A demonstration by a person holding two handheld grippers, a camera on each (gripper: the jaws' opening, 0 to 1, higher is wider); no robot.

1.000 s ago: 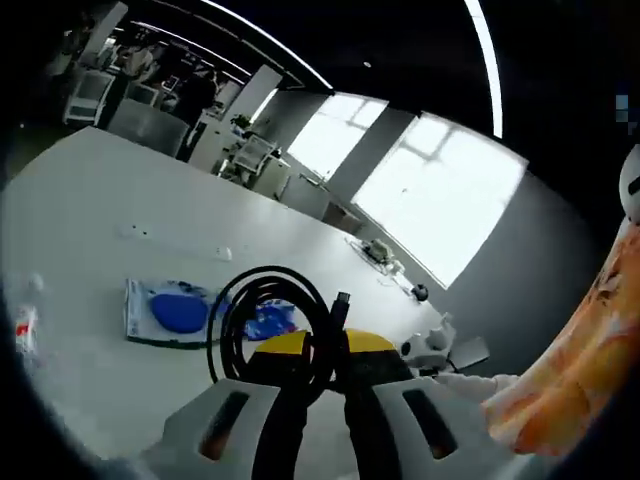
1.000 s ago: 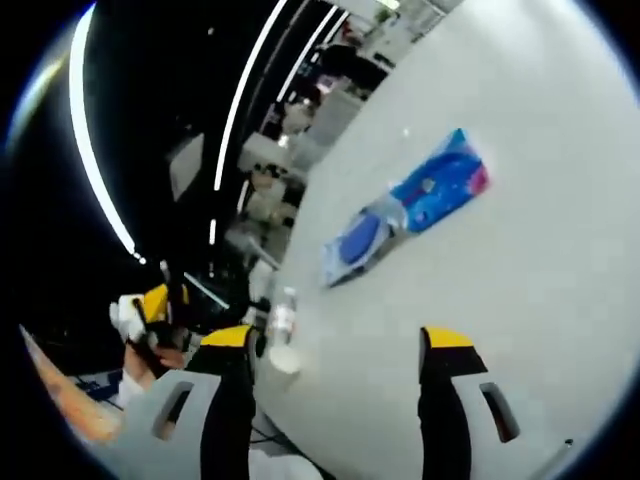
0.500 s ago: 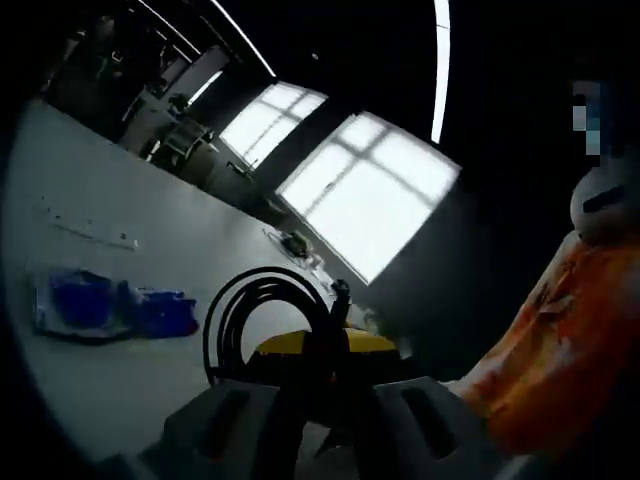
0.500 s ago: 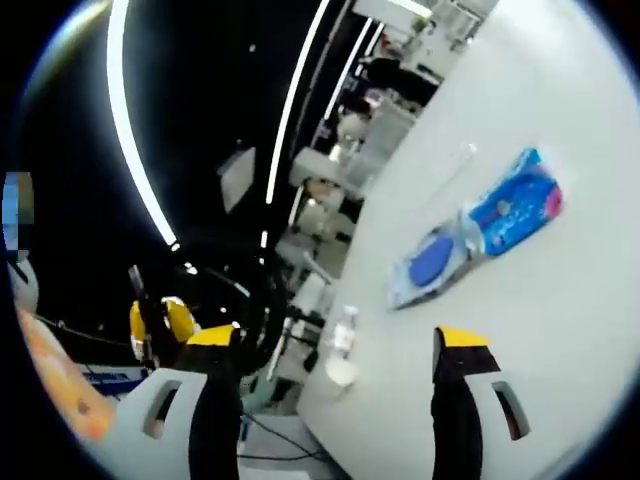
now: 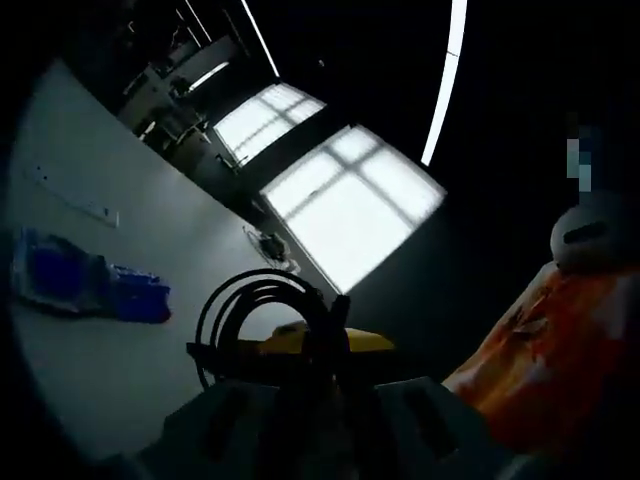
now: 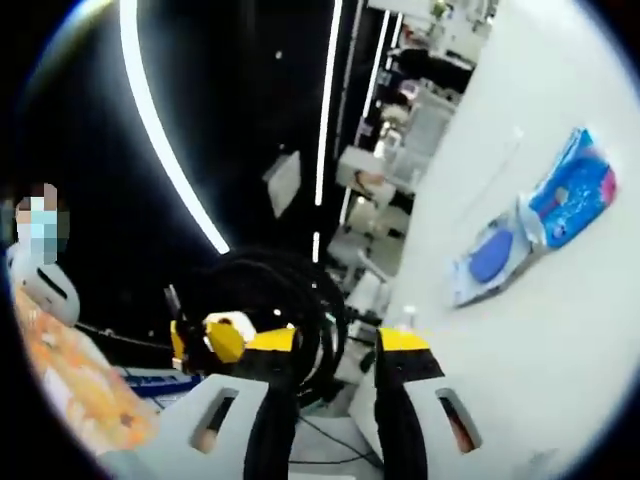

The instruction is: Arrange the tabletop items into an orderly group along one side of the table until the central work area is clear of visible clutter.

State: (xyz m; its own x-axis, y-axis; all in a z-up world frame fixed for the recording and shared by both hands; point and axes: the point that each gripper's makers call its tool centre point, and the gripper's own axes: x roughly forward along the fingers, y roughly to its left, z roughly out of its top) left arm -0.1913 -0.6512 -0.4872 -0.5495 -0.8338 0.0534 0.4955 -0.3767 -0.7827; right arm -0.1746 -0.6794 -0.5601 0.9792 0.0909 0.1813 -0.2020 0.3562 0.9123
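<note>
The left gripper [image 5: 325, 400] holds the coiled black cable [image 5: 262, 318] pinched between its jaws above the tabletop [image 5: 110, 340], while the right gripper [image 6: 335, 400], jaws narrowed, reaches toward this light, springy, floppy loop, best gripped across bundled strands.

In the right gripper view, a coiled black cable [image 6: 290, 300] is seen between the right gripper's [image 6: 330, 355] yellow-tipped fingers [image 6: 400, 345]. A blue packet [image 6: 535, 225] lies on the white counter [image 6: 560, 340]. An orange patterned sleeve [image 6: 70, 370] is seen at left.
</note>
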